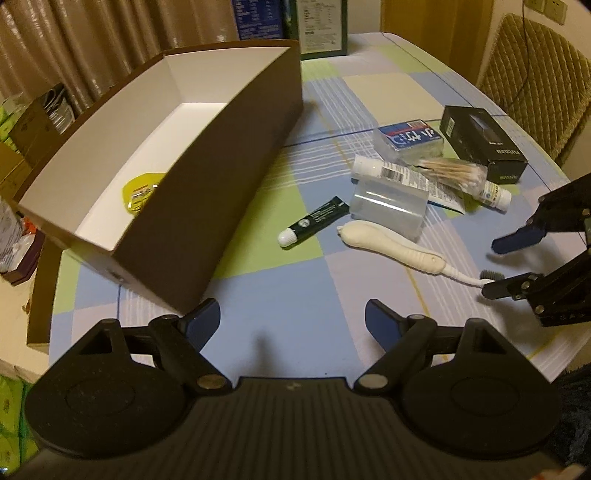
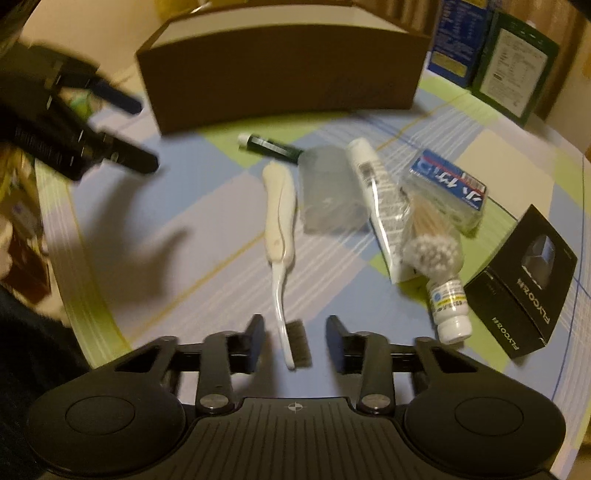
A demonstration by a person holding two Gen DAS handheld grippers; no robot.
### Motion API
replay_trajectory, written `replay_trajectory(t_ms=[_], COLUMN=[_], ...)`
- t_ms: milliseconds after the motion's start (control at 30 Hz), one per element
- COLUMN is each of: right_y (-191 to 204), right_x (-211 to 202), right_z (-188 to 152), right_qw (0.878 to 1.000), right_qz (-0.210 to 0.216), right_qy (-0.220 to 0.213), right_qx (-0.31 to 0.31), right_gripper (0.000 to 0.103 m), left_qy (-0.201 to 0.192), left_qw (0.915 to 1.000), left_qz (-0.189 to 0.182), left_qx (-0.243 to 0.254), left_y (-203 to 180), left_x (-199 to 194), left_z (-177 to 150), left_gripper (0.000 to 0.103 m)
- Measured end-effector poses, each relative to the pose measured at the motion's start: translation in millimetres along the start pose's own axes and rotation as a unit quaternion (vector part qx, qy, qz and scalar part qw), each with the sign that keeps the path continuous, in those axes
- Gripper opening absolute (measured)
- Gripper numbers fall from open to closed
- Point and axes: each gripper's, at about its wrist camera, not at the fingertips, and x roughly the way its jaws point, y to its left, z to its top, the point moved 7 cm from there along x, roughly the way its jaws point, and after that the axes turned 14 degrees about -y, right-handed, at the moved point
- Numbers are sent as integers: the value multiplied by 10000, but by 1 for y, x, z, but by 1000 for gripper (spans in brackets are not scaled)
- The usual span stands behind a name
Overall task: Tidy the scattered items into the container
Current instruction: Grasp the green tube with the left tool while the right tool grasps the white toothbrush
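White plastic toothbrush (image 2: 279, 218) lies bristle-end between the right gripper's (image 2: 295, 341) open fingers: close squarely on its neck; left gripper (image 1: 291, 321) open, empty.

A checked tablecloth (image 1: 280, 354) of blue, green, cream and lilac squares covers the table. At twelve o'clock in the left wrist view a blue carton (image 1: 258, 18) and a green carton (image 1: 322, 27) stand side by side at the table's far edge. Pleated brown curtains (image 1: 92, 44) hang at eleven o'clock. A quilted chair back (image 1: 539, 74) shows at two o'clock.
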Motion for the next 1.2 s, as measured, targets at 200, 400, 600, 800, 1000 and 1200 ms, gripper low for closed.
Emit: replay_trajectory(t_ms=[200, 400, 600, 800, 1000, 1200], right_y=[-7, -36, -67, -82, -83, -85], right_x=[-15, -45, -72, -90, -94, -95], right_z=[-19, -50, -76, -90, -90, -92], right_qw=[9999, 9996, 9956, 9868, 9812, 9776], right_qz=[159, 52, -474, -830, -965, -1001], right_qy=[11, 199, 313, 237, 127, 90], right_qx=[11, 199, 739, 1370, 1668, 1849], right_gripper=[13, 13, 13, 13, 13, 15], left_qy=[64, 56, 22, 4, 8, 222], left_qw=[9997, 9982, 9955, 9927, 9913, 9923], left_qz=[-166, -382, -533, -636, -588, -681], left_qx=[182, 462, 777, 1027, 1180, 1008], left_y=[-7, -15, -24, -30, -33, -31], left_x=[10, 22, 41, 63, 93, 112], left_z=[-2, 1, 10, 21, 32, 32], left_gripper=[83, 78, 78, 71, 62, 37])
